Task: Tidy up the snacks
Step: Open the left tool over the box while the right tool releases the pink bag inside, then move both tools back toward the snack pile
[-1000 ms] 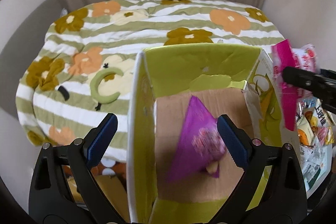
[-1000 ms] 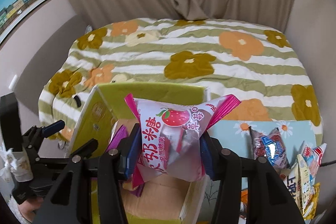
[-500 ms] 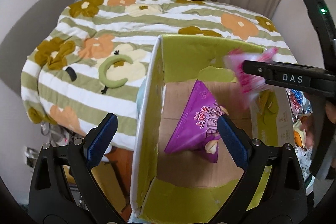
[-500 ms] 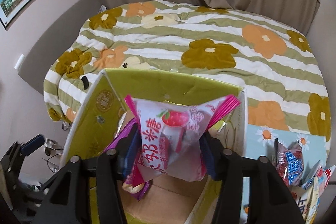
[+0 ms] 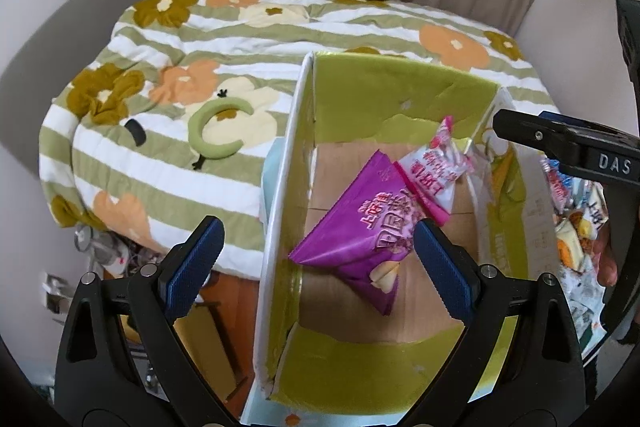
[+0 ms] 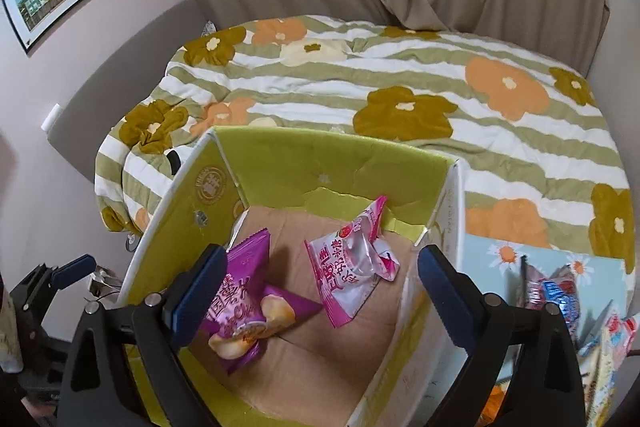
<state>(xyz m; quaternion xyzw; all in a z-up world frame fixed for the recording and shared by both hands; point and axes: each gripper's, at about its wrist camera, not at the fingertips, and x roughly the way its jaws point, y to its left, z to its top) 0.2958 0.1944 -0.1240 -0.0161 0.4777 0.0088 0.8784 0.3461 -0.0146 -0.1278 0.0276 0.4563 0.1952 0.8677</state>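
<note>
An open cardboard box (image 5: 400,95) (image 6: 328,167) with green inner walls stands by the bed. On its brown floor lie a purple snack pack (image 5: 360,227) (image 6: 248,299) and a pink strawberry candy pack (image 5: 432,171) (image 6: 352,263). The pink pack leans partly on the purple one. My right gripper (image 6: 322,287) hovers over the box with its jaws opening. The pink pack lies free below them, touching neither pad. My left gripper (image 5: 316,263) is open and straddles the box's left wall, holding nothing. The right gripper (image 5: 560,143) shows at the right edge of the left wrist view.
A pile of several loose snack packs (image 6: 560,291) (image 5: 572,227) lies on a light blue daisy-print surface (image 6: 492,251) right of the box. A flower-striped quilt (image 6: 400,87) covers the bed behind. Curtains hang beyond it. The left gripper (image 6: 60,279) sits low at the left.
The right gripper has spread its jaws and let go of the pink pack, which dropped onto the box floor beside the purple pack. The left gripper stays open and has drifted sideways.
</note>
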